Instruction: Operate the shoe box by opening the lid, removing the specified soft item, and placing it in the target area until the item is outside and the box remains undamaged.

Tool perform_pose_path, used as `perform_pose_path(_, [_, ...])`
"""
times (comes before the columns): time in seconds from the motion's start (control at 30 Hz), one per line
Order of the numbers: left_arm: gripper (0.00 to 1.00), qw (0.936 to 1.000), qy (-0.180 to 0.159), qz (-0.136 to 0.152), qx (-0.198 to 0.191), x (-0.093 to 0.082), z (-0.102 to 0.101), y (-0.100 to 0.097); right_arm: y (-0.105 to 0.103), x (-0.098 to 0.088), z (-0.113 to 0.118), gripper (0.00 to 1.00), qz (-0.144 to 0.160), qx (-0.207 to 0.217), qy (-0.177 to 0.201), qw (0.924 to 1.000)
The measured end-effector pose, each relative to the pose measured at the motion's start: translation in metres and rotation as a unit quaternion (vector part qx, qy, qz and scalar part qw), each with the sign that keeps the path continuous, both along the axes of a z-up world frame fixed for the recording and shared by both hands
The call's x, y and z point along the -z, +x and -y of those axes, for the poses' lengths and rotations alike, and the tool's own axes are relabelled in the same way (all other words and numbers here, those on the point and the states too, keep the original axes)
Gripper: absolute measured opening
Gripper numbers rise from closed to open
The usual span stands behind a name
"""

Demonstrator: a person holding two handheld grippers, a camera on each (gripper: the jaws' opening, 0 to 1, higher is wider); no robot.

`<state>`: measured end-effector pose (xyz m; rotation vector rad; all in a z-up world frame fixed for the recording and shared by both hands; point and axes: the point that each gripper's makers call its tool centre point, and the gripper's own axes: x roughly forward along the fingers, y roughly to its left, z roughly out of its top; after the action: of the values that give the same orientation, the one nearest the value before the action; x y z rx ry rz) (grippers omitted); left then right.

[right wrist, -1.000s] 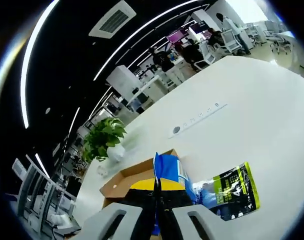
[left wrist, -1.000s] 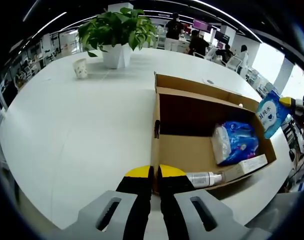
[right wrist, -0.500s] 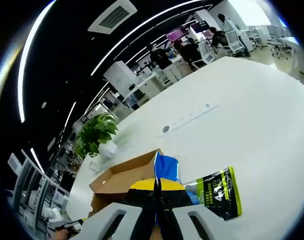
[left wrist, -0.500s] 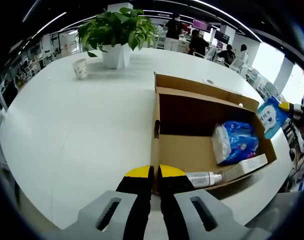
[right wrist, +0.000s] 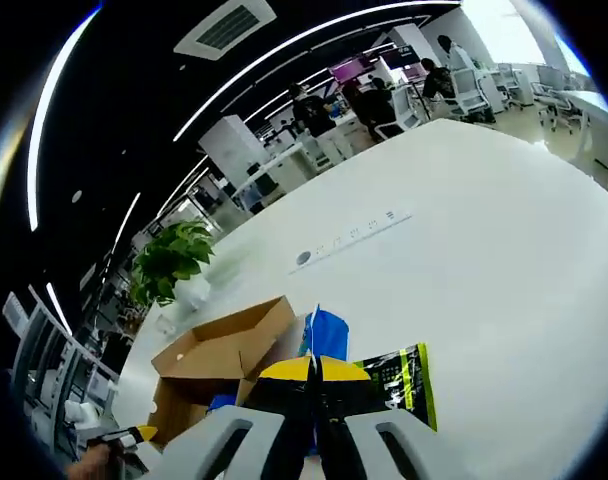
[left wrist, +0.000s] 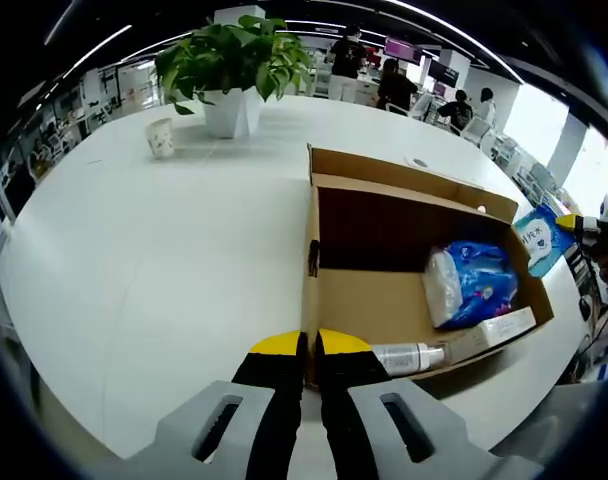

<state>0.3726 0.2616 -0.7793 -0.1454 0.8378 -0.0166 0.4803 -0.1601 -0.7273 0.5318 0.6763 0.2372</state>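
The open cardboard shoe box (left wrist: 364, 300) lies on the white table (left wrist: 154, 260). My left gripper (left wrist: 310, 346) is shut on the near end of the box's left wall. Inside lie a blue soft pack (left wrist: 474, 285), a white spray bottle (left wrist: 409, 355) and a flat white carton (left wrist: 489, 335). My right gripper (right wrist: 313, 368) is shut on a blue-and-white soft pack (right wrist: 326, 333), held beyond the box's right end. In the left gripper view that pack (left wrist: 539, 238) hangs from the right gripper (left wrist: 572, 223) outside the box. The box (right wrist: 219, 350) sits left of the pack.
A black-and-green packet (right wrist: 399, 375) lies on the table just right of the held pack. A potted plant (left wrist: 234, 75) and a paper cup (left wrist: 161, 136) stand at the far side. Round table edges curve close; people and desks are behind.
My right gripper has carried the blue-and-white pack lower and farther out from the box's right end, toward the black-and-green packet. The left gripper and the box have stayed still.
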Motion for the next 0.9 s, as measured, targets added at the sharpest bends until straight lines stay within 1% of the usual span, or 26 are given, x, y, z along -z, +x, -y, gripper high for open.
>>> perform_pose_path(0.13, [0.01, 1.0000, -0.001, -0.001, -0.001, 0.001, -0.001, 0.001, -0.002, 0.007, 0.009, 0.00, -0.005, 0.001, -0.016, 0.9999])
perform_pose_path(0.17, [0.01, 1.0000, -0.001, -0.001, -0.001, 0.001, -0.001, 0.001, -0.007, 0.007, 0.007, 0.00, -0.006, 0.000, -0.020, 0.9998])
perform_pose_path(0.23, [0.01, 1.0000, -0.001, -0.001, 0.000, 0.001, -0.001, 0.001, -0.010, 0.012, 0.012, 0.00, -0.009, 0.000, -0.029, 0.9995])
perform_pose_path(0.4, [0.01, 1.0000, 0.000, -0.001, 0.001, 0.001, -0.001, 0.001, -0.023, 0.017, 0.015, 0.00, -0.017, 0.004, -0.035, 0.9992])
perform_pose_path(0.5, [0.01, 1.0000, 0.000, -0.001, 0.001, 0.002, -0.001, 0.001, -0.029, 0.021, 0.017, 0.00, -0.022, 0.001, -0.047, 0.9987])
perform_pose_path(0.67, [0.01, 1.0000, 0.000, -0.004, 0.001, 0.002, -0.001, 0.001, -0.035, 0.028, 0.022, 0.00, -0.033, 0.006, -0.047, 0.9983])
perform_pose_path(0.9, [0.01, 1.0000, 0.004, -0.008, 0.002, 0.002, 0.000, 0.001, -0.037, 0.038, 0.027, 0.00, -0.046, 0.010, -0.050, 0.9976])
